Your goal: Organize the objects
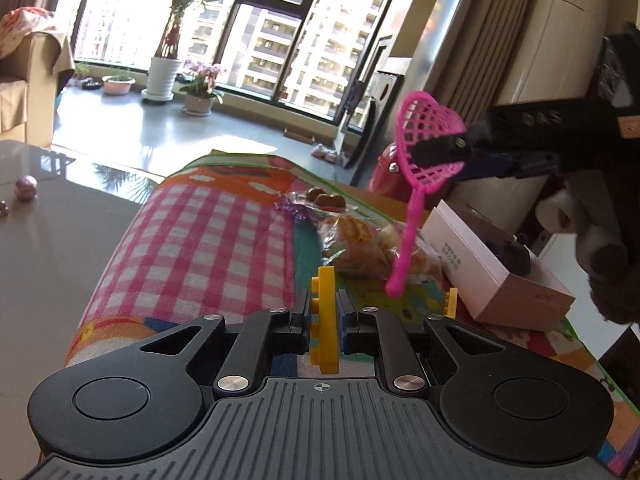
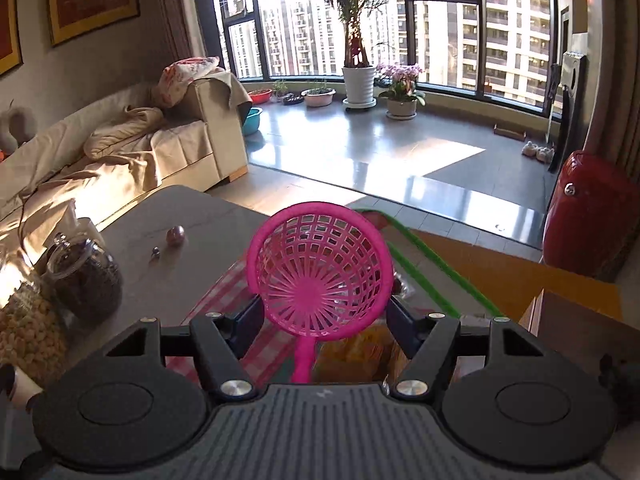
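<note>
My left gripper (image 1: 324, 300) is shut on a yellow toy brick (image 1: 325, 320), held upright above the colourful checked mat (image 1: 200, 240). My right gripper (image 2: 320, 304) is shut on the basket of a pink toy net (image 2: 318, 272), its handle hanging down. In the left wrist view the right gripper (image 1: 436, 152) holds the pink net (image 1: 424, 140) in the air above a white open box (image 1: 496, 268) at the mat's right side. A second yellow brick (image 1: 451, 302) stands by the box.
Bags of snacks (image 1: 356, 240) and a purple trinket (image 1: 290, 208) lie on the mat. The grey table (image 2: 192, 220) carries a pink ball (image 2: 175, 235), small beads and glass jars (image 2: 80, 276). A red suitcase (image 2: 588, 216) stands to the right, a sofa (image 2: 120, 148) to the left.
</note>
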Demonstrator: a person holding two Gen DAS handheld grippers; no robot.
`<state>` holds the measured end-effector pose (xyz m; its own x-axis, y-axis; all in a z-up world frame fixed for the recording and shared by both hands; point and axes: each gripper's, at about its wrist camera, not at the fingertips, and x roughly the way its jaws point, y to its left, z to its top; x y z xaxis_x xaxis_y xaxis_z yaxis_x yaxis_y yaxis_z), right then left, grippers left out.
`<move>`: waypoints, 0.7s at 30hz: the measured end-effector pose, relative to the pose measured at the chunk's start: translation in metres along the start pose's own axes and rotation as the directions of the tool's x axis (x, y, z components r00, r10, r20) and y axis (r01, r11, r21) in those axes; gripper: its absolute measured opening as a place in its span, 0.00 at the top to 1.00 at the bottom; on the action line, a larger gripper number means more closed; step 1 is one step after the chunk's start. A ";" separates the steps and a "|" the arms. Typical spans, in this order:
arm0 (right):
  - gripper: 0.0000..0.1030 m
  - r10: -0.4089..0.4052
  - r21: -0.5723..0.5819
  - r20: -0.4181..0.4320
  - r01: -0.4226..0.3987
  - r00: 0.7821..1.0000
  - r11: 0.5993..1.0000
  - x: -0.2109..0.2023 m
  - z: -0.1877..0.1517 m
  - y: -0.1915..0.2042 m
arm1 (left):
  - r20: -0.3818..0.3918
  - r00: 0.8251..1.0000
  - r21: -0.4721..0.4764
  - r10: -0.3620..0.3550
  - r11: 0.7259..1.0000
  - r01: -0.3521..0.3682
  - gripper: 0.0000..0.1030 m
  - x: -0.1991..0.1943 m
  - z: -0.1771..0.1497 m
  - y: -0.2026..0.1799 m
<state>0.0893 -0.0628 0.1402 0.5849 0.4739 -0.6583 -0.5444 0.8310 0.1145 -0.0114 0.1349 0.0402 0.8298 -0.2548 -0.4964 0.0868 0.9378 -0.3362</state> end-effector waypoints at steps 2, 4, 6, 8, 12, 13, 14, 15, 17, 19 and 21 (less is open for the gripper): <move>0.16 0.026 -0.012 -0.037 -0.026 0.999 1.000 -0.005 -0.004 -0.001 | -0.002 1.000 -0.010 0.011 1.000 -0.011 0.85 0.002 0.001 0.001; 0.03 -0.001 0.012 -0.033 0.001 0.999 1.000 -0.001 0.001 -0.007 | -0.004 1.000 -0.015 0.017 1.000 -0.017 0.85 0.006 0.002 0.004; 0.03 -0.036 0.035 -0.036 0.037 0.999 0.999 0.015 0.013 -0.015 | -0.006 1.000 -0.017 0.016 1.000 -0.016 0.85 0.009 0.002 0.006; 0.03 -0.062 0.104 -0.080 0.070 0.995 0.992 0.048 0.027 -0.025 | -0.008 1.000 -0.017 0.015 1.000 -0.015 0.85 0.009 0.002 0.007; 0.03 -0.148 0.166 -0.179 0.178 0.973 0.970 0.138 0.050 -0.030 | -0.009 1.000 -0.028 0.021 0.999 -0.021 0.85 0.008 0.003 0.015; 0.03 -0.188 0.149 -0.197 0.219 0.962 0.964 0.164 0.053 -0.028 | -0.008 1.000 -0.030 0.023 0.999 -0.024 0.85 0.008 0.004 0.017; 0.03 -0.227 0.130 -0.212 0.257 0.951 0.958 0.185 0.056 -0.026 | -0.008 1.000 -0.031 0.026 0.999 -0.026 0.85 0.007 0.004 0.019; 0.03 -0.259 0.114 -0.226 0.290 0.939 0.950 0.204 0.058 -0.026 | -0.009 1.000 -0.033 0.028 0.999 -0.028 0.85 0.007 0.004 0.021; 0.20 -0.274 0.103 -0.271 0.311 0.923 0.945 0.231 0.058 -0.028 | -0.011 1.000 -0.040 0.029 0.999 -0.030 0.85 0.006 0.004 0.027; 0.26 -0.246 0.125 -0.286 0.291 0.926 0.949 0.237 0.057 -0.029 | -0.010 1.000 -0.052 0.030 0.998 -0.031 0.85 0.005 0.005 0.033; 0.28 -0.217 0.096 -0.289 0.254 0.932 0.962 0.228 0.054 -0.023 | -0.008 1.000 -0.066 0.028 0.997 -0.029 0.85 0.006 0.004 0.038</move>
<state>0.2678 0.0425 0.0278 0.4902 0.1770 -0.8535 -0.3177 0.9481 0.0142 -0.0008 0.1703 0.0279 0.8277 -0.2299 -0.5119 0.0264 0.9272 -0.3737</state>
